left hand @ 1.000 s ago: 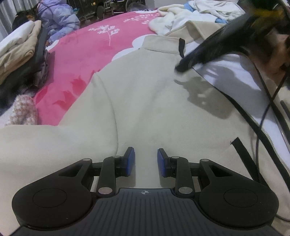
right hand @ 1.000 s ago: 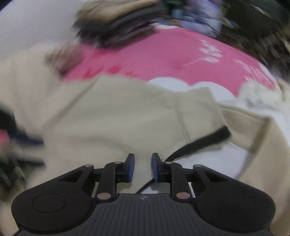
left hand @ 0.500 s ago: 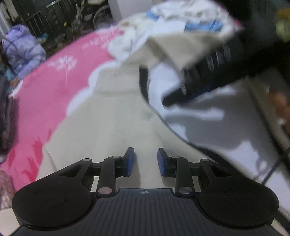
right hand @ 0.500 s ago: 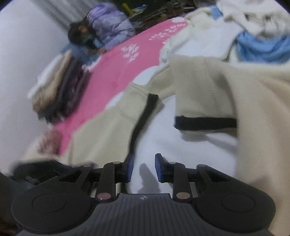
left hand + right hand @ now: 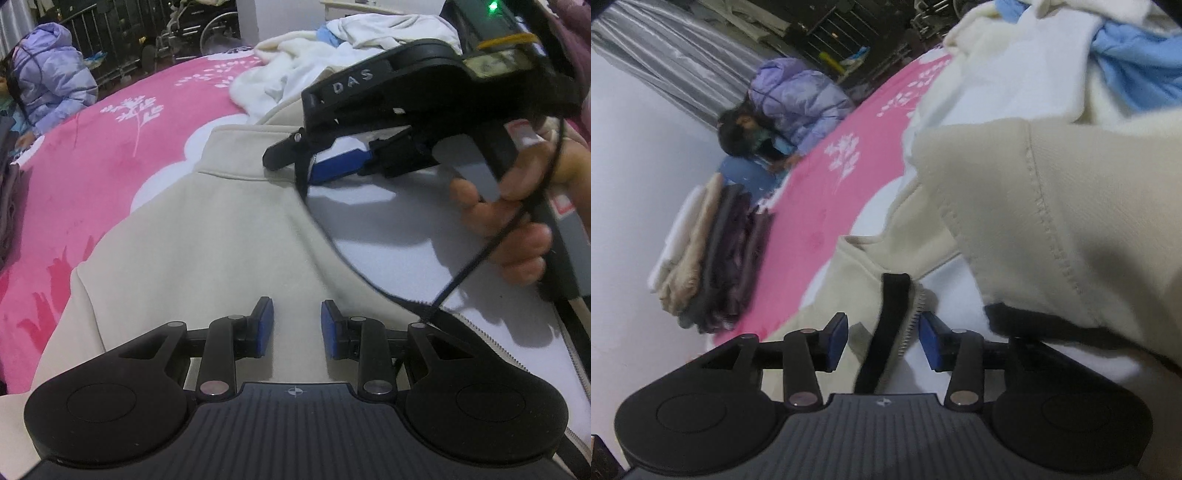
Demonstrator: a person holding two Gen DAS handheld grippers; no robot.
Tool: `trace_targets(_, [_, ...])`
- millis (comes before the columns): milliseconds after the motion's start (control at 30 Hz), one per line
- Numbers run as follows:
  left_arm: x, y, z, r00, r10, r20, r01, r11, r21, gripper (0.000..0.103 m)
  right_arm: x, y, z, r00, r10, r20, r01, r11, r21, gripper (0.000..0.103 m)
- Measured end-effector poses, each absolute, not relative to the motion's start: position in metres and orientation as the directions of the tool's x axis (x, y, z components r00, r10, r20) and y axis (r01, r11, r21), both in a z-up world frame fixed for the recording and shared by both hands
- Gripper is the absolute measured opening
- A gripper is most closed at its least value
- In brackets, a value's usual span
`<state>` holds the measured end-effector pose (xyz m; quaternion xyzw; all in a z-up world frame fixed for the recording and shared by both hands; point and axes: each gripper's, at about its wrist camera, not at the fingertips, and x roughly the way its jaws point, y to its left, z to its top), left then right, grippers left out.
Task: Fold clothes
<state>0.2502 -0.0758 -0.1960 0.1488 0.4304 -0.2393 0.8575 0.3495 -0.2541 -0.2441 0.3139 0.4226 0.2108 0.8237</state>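
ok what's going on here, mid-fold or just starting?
Looks early in the fold. A cream zip jacket lies open on the pink blanket, white lining up. The right gripper is open, with the jacket's black zipper edge near the collar between its fingers, not yet clamped. The left gripper is open over the jacket's body, holding nothing. Folded clothes are stacked at the far side.

Your cream zip-up jacket (image 5: pixel 221 236) lies spread on the pink bed, opened to its white lining, black-edged zipper running down the front; one cream flap (image 5: pixel 1071 206) is lifted near the collar.
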Motion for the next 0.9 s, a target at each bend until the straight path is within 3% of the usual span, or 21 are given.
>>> trace_targets(133, [0.252,-0.074,-0.196,0.516,-0.291,-0.806,0.536,0.843,0.039,0.03,0.342,-0.251,-0.247,0.495,0.672,-0.55,-0.135,0.685,0.716,0.038])
trace_targets(300, [0.251,-0.075,-0.195,0.528,-0.291,-0.798,0.525,0.85,0.038,0.03,0.33,-0.252,-0.25,0.452,0.718,-0.53,-0.16,0.649,0.743,0.035])
trace_targets(467, [0.25,-0.075,-0.195,0.534,-0.291,-0.794,0.528,0.848,0.044,0.03,0.335,-0.267,-0.254,0.543,0.672,-0.504,-0.048,0.624,0.78,0.034])
trace_targets(633, [0.25,-0.072,-0.196,0.532,-0.298,-0.792,0.53,0.847,0.037,0.03,0.342,-0.272,-0.254,0.654,0.585,-0.48,0.014,0.625,0.781,0.05])
trace_targets(800, [0.25,-0.072,-0.197,0.538,-0.303,-0.787,0.522,0.852,0.029,0.031,0.346,-0.26,-0.249,0.616,0.613,-0.494,-0.071,0.668,0.741,0.064])
trace_targets(867, [0.25,-0.071,-0.197,0.538,-0.305,-0.785,0.521,0.853,0.025,0.031,0.348,-0.26,-0.247,0.599,0.62,-0.506,-0.081,0.676,0.732,0.059])
trace_targets(900, [0.25,-0.071,-0.197,0.539,-0.306,-0.785,0.52,0.854,0.024,0.031,0.349,-0.263,-0.247,0.597,0.627,-0.501,-0.07,0.663,0.745,0.046])
